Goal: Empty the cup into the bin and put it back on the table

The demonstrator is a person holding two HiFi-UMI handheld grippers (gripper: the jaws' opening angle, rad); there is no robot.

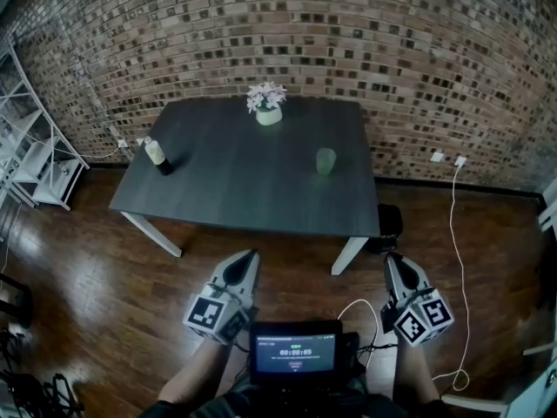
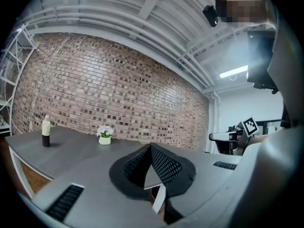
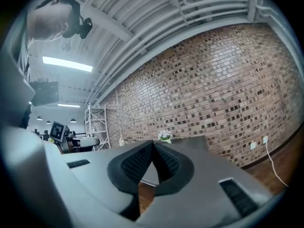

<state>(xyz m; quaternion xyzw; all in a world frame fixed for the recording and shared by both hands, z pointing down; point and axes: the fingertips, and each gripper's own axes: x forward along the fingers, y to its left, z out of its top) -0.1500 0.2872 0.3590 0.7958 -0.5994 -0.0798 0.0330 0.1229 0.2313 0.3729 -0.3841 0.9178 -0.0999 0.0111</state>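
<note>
One cup (image 1: 325, 160) on table (image 1: 235, 185), well beyond right gripper (image 1: 393, 259)

Brick wall (image 1: 365, 33) and wooden floor (image 1: 87, 277), with odds and ends.
A pot of white flowers (image 1: 266, 104) stands near the wall, a bottle (image 1: 157, 156) well to its left; a white shelf rack (image 1: 35, 159) stands at far left, and a white cable (image 1: 456, 259) trails at right.

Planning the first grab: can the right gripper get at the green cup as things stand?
Probably yes. The cup stands alone on the table, bare top between it and the near edge. The right gripper is short of the table with jaws shut, so it must advance and open.
</note>
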